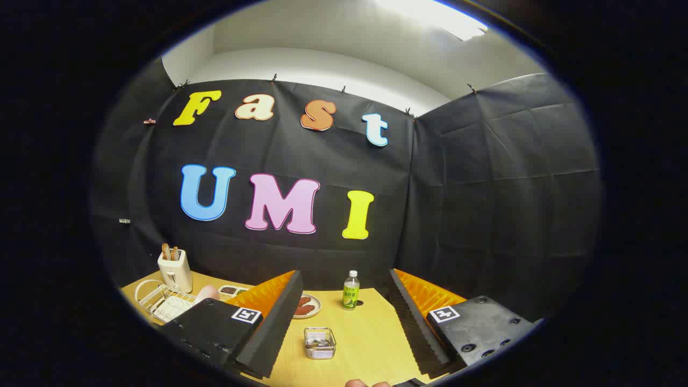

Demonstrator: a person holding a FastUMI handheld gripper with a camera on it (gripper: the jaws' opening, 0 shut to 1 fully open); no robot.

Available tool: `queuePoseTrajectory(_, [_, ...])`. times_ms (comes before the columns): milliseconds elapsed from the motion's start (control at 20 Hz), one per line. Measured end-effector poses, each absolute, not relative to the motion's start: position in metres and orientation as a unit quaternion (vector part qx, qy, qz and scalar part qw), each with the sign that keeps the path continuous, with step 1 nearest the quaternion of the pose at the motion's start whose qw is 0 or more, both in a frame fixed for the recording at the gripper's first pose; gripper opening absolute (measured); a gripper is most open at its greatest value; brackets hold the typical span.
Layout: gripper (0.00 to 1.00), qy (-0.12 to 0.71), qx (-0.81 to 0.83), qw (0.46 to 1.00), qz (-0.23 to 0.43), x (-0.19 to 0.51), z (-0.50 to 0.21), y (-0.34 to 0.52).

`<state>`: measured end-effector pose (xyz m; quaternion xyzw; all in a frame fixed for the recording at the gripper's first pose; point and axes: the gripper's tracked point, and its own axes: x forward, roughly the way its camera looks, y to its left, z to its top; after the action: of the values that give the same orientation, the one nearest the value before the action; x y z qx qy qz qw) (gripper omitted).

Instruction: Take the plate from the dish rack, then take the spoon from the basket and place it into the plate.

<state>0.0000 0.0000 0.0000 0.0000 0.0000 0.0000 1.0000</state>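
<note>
Tongs (344, 322) first, since they're right up against the camera: spread wide apart, nothing between them, gripping nothing at all; a bit of a person's fingertip (359, 383) pokes in just below them.

Going left to right from there; well off past the left finger sits the white wire dish rack (156, 301) with what looks like a pale plate (173, 308) lying in it, so I'd say the plate hasn't been taken out yet; just behind the rack is a white toaster (176, 270) with toast sticking up; close to the left finger's tip is a small tray of something dark (231, 291), hard to make out; peeking out right beside that finger's inner edge is a little dish with reddish food (307, 306); between the fingers and a bit ahead is a small metal wire basket (320, 342), and I can't really tell the spoon inside it; beyond the gap stands a green-labelled bottle (350, 290) on the wooden table (371, 333).

Progress, my guess: basically at the start; plate grab, spoon grab and the drop-in are all left.

Pose-wise the tongs are held above the table, roughly level and pointing at the back wall, not aimed at the rack; they'd need to swing left.
</note>
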Motion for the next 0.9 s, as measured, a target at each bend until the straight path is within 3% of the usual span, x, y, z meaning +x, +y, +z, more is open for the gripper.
queuePoseTrajectory(900, [0.97,0.026,-0.001,0.996,0.081,0.002,-0.007,0.082])
